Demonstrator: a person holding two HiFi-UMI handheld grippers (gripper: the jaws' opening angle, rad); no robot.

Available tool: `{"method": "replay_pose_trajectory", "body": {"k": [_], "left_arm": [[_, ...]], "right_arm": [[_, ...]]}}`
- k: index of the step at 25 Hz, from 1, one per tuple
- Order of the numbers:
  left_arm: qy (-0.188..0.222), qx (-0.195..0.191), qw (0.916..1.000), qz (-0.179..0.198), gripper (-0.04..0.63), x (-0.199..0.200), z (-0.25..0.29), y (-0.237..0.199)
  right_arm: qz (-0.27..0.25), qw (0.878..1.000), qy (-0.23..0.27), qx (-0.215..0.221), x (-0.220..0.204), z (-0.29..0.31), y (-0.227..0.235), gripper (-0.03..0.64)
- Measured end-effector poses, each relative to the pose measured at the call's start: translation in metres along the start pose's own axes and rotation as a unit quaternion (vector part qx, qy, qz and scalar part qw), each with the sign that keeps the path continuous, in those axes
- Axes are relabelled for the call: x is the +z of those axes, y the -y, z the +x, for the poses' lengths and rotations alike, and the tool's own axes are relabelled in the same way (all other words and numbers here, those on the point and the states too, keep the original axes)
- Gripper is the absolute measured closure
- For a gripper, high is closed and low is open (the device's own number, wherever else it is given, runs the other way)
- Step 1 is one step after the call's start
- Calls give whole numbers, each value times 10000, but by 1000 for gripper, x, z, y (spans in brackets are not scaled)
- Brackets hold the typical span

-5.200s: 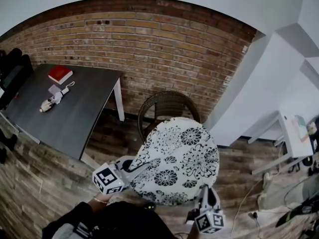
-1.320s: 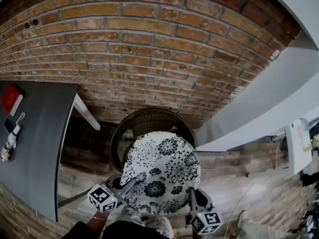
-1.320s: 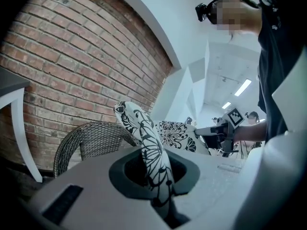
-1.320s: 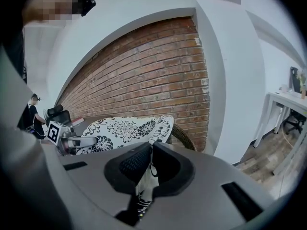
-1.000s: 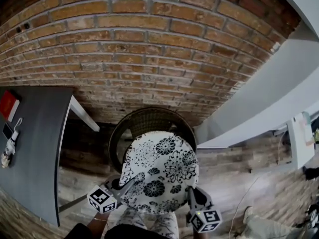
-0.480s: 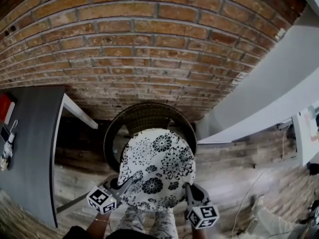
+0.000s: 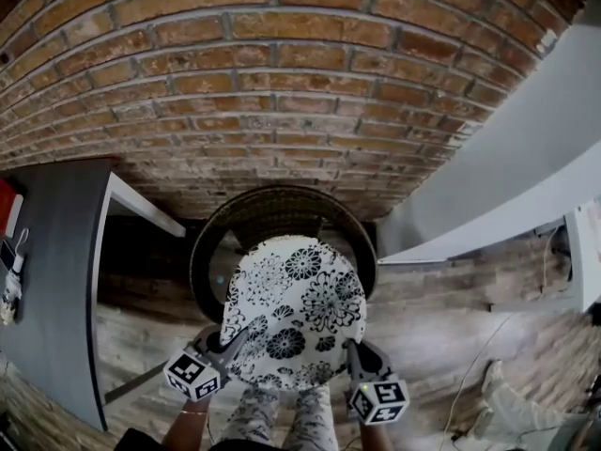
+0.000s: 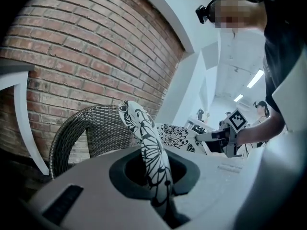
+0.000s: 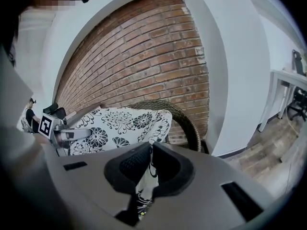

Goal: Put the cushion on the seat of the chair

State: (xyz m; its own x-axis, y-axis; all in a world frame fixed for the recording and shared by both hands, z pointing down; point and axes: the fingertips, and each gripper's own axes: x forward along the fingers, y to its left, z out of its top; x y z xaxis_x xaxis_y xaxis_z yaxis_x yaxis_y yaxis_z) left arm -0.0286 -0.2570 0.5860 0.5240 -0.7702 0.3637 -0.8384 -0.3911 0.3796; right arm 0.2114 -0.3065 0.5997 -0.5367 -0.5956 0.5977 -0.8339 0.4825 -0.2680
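A round white cushion with black flower print hangs level over the dark wicker chair, covering its seat from above. My left gripper is shut on the cushion's near-left edge. My right gripper is shut on its near-right edge. In the left gripper view the wicker chair back curves behind the cushion. The right gripper view shows the cushion spread in front of the chair rim.
A brick wall stands right behind the chair. A dark table with a white leg is at the left. A white wall panel runs along the right. The person's patterned trousers are below the cushion.
Both grippers have sunk with the cushion toward the chair. The chair rim shows wider around the cushion than one second ago. The grips have not changed.
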Motion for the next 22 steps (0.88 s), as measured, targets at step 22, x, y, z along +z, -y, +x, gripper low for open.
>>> {"method": "replay_pose_trajectory", "body": {"k": [22], "left_arm": [[-299, 542, 9963, -604, 583, -64, 52, -57]], "right_arm": [[333, 9983, -467, 68, -48, 90, 47, 600]]}}
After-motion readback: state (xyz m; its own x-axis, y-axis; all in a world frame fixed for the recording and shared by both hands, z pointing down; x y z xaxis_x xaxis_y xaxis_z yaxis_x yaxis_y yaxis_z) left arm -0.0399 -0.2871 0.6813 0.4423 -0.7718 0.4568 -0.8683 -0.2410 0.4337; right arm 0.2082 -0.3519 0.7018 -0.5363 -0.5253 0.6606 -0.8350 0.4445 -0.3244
